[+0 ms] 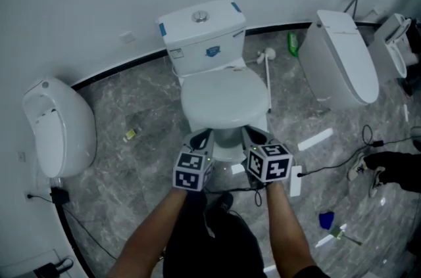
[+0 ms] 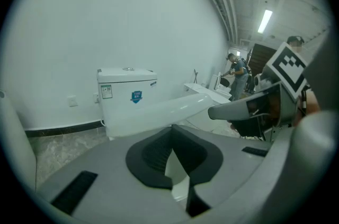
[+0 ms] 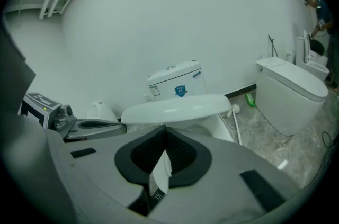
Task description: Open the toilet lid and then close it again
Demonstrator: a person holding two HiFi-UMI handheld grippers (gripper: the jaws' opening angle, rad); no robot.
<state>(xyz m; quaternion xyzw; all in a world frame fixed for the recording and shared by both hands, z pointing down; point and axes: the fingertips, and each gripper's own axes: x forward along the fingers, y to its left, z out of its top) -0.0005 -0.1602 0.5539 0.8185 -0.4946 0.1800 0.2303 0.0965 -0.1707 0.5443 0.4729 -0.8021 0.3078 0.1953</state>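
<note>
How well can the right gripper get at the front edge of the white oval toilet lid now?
Probably yes: the right gripper sits just before the white oval toilet lid, with nothing between them, though its jaws are shut.

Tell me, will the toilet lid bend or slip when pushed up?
Probably stiff: the toilet lid looks like one thick shell. Its glossy surface may be slippery. It likely swings up at the tank end, not lifting free.

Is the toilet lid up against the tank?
No, the lid lies nearly flat, its front edge far from the tank.
</note>
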